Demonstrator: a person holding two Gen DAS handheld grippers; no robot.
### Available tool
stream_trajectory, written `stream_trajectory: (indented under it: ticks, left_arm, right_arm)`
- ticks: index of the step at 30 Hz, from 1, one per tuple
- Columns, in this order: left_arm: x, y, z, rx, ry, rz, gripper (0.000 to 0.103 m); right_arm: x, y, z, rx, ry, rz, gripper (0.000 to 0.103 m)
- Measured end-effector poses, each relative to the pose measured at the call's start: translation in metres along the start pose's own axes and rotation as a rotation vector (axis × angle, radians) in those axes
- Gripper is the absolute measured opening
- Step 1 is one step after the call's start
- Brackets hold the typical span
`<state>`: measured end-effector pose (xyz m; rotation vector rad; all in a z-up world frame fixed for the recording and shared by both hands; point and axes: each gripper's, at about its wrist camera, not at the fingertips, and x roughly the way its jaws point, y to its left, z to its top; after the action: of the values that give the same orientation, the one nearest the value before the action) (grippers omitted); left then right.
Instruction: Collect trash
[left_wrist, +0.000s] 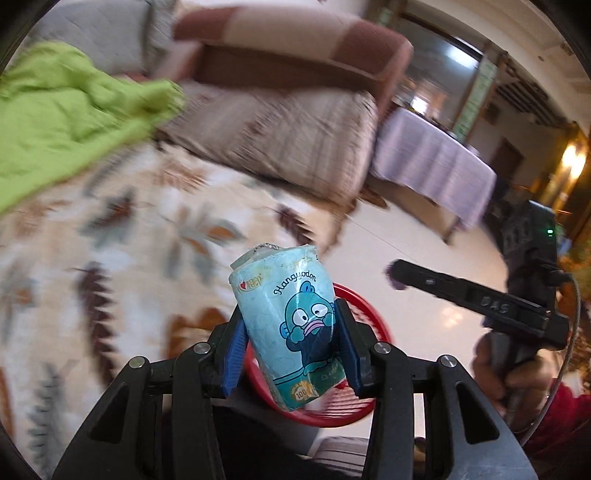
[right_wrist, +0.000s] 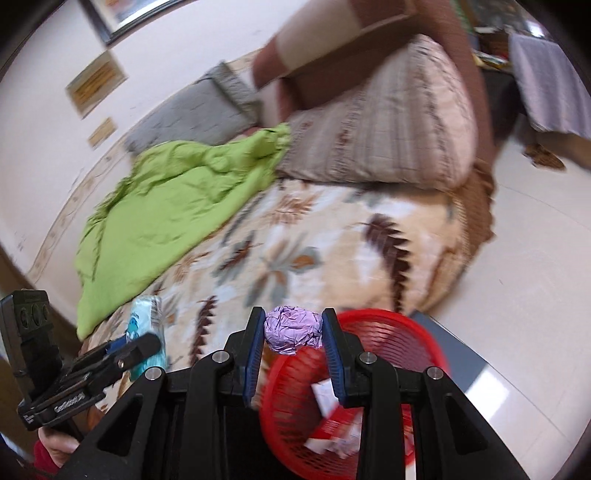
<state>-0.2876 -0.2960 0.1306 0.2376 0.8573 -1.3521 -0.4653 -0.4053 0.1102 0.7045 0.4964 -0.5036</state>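
Left gripper (left_wrist: 290, 338): black plastic linkage arms, silver round screws at the pivots, blue ribbed pads (left_wrist: 233, 360) on both fingers. Right gripper (right_wrist: 293, 349): same build, same blue pads (right_wrist: 254, 354). Seen from the left wrist, its black finger bears embossed "D4S", a thin grey cable loops alongside. Red sleeve (left_wrist: 561, 417) at the wrist.

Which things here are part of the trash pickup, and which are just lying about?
Job:
- tissue pack, held in left gripper
- purple paper ball, held in right gripper
- red basket, already holding scraps

Lying about:
- green cloth
- leaf-print blanket
- grey pillow
- covered table
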Motion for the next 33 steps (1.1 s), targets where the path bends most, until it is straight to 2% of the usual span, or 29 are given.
stream_trajectory:
  ticks: [3,4,5,6,8,10,12,14,16,20,21,22,27,33]
  left_arm:
    - [0.033,-0.016,-0.004,0.032,0.075,-0.057,0.050]
    - [0.041,-0.019,-0.006,0.040,0.104,-0.048,0.056]
    - [0.044,-0.020,-0.007,0.036,0.118,-0.040,0.062]
    - [0.046,-0.020,-0.008,0.030,0.119,-0.046,0.063]
    - [0.044,-0.019,-0.008,0.032,0.111,-0.043,0.064]
    - [0.034,-0.016,-0.007,0.044,0.083,-0.001,0.064]
    - [0.014,-0.010,-0.006,0.053,0.023,0.049,0.068]
    - [-0.005,-0.004,-0.009,0.062,-0.033,0.100,0.080]
    - [-0.028,0.004,-0.014,0.065,-0.094,0.165,0.084]
    - [-0.071,0.019,-0.032,0.076,-0.177,0.306,0.089]
    - [-0.080,0.024,-0.038,0.072,-0.191,0.340,0.091]
    - [-0.087,0.028,-0.043,0.068,-0.201,0.368,0.095]
    - [-0.123,0.049,-0.074,0.035,-0.251,0.515,0.097]
    - [-0.132,0.060,-0.094,0.008,-0.263,0.592,0.100]
  right_arm:
    - [0.003,-0.018,-0.006,0.033,0.015,-0.038,0.039]
    - [0.005,-0.023,-0.007,0.048,0.025,-0.044,0.052]
    - [0.007,-0.026,-0.008,0.062,0.031,-0.042,0.059]
    - [0.005,-0.031,-0.009,0.085,0.024,-0.043,0.068]
    - [0.002,-0.034,-0.009,0.076,0.003,-0.064,0.070]
    - [-0.002,-0.032,-0.008,0.056,-0.008,-0.080,0.070]
    - [-0.005,-0.027,-0.007,0.035,-0.028,-0.111,0.071]
    - [-0.010,-0.009,-0.009,-0.031,-0.073,-0.207,0.078]
    - [-0.016,0.011,-0.015,-0.080,-0.128,-0.283,0.089]
    - [-0.024,0.054,-0.035,-0.167,-0.228,-0.397,0.096]
    - [-0.026,0.063,-0.040,-0.176,-0.240,-0.411,0.101]
    - [-0.027,0.070,-0.044,-0.178,-0.243,-0.410,0.103]
    - [-0.031,0.097,-0.065,-0.196,-0.292,-0.394,0.103]
    - [-0.016,0.118,-0.078,-0.223,-0.199,-0.375,0.103]
